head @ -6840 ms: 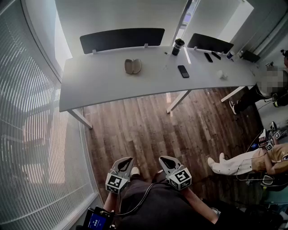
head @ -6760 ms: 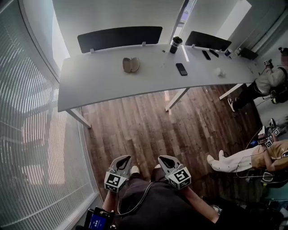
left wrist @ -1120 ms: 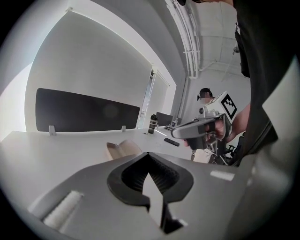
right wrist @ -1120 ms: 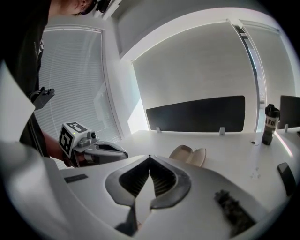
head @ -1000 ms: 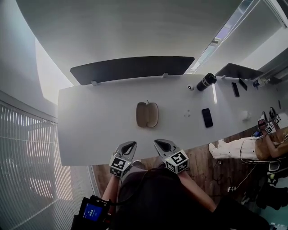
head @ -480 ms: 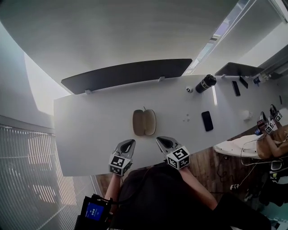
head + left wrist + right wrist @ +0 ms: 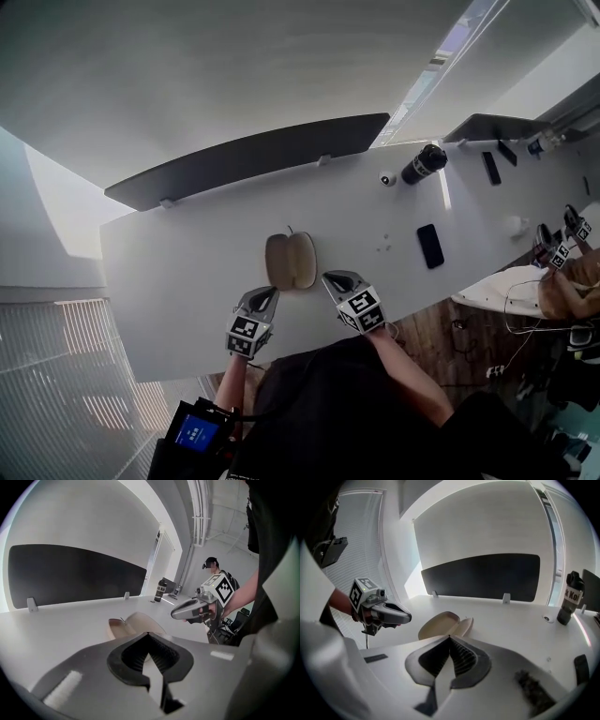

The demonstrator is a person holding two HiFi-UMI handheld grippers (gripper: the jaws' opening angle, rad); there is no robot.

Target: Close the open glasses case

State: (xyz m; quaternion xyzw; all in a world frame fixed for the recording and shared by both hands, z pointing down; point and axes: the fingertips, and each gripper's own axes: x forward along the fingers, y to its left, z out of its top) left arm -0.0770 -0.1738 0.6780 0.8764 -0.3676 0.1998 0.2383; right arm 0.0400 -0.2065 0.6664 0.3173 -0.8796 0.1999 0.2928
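Observation:
The tan glasses case [image 7: 290, 261] lies open on the white table [image 7: 169, 272], its two halves spread flat side by side. Both grippers hover over the table's near edge, just short of the case. My left gripper [image 7: 268, 296] is shut and empty, a little below and left of the case. My right gripper [image 7: 334, 280] is shut and empty too, to the right of the case. In the left gripper view the case [image 7: 136, 622] sits just beyond the closed jaw tips [image 7: 148, 634]. The right gripper view shows the case [image 7: 443, 623] ahead of that gripper [image 7: 450, 637].
A dark partition panel [image 7: 253, 155] runs along the table's far edge. To the right are a black bottle [image 7: 424, 163], a small white object [image 7: 388, 178] and a black phone [image 7: 429, 246]. A second desk with another phone [image 7: 491, 167] adjoins. A person [image 7: 562, 281] sits far right.
The view has come from across the wooden floor right up to the table. In the last second both grippers moved forward over its near edge, closer to the case. The case has not moved.

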